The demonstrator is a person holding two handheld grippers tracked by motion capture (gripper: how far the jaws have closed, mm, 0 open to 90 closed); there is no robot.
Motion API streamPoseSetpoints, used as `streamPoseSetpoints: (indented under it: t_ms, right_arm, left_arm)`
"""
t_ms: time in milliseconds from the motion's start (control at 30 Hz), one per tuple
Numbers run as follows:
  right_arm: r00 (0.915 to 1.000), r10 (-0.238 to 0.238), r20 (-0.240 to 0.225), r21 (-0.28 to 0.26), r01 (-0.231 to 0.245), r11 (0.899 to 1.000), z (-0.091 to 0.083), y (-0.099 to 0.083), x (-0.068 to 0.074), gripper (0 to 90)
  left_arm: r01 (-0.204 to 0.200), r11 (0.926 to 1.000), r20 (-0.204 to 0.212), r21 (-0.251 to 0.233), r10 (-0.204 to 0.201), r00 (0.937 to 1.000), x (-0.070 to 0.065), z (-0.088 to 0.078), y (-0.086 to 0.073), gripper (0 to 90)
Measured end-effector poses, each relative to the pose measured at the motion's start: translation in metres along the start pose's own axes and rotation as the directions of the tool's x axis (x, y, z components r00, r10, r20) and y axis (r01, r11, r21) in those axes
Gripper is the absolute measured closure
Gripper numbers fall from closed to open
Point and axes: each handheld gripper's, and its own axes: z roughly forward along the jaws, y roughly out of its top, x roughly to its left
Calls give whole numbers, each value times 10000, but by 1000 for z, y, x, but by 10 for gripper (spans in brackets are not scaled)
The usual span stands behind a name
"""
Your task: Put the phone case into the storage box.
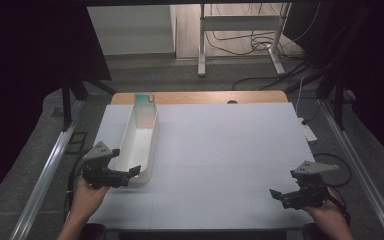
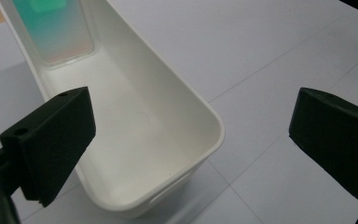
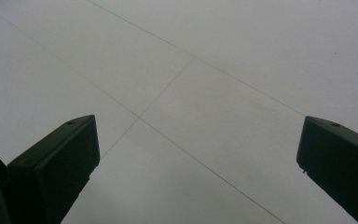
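A long white bin (image 1: 150,150) lies lengthwise on the left part of the white table mat. At its far end sits a translucent green bottle (image 1: 144,107) with a small cap; the same bottle (image 2: 56,28) shows inside the bin (image 2: 186,107) in the left gripper view. My left gripper (image 1: 132,172) hovers at the bin's near end, open, its jaws wide apart over the near rim. My right gripper (image 1: 276,194) hangs open above bare mat near the front right, nothing between its jaws.
The white mat (image 1: 220,145) covers most of a wooden table whose far edge (image 1: 200,96) shows. Metal rails run along both sides. A white stand (image 1: 240,30) and cables lie on the floor beyond the table.
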Motion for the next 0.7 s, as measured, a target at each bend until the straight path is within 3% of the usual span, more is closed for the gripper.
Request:
streamPoseSetpoints:
  t_ms: [700]
  right_arm:
    - [10000, -3, -24, -7, 3, 10000, 0, 0, 0, 0]
  left_arm:
    - [496, 9986, -84, -167, -497, 9987, -4, -22, -26, 12]
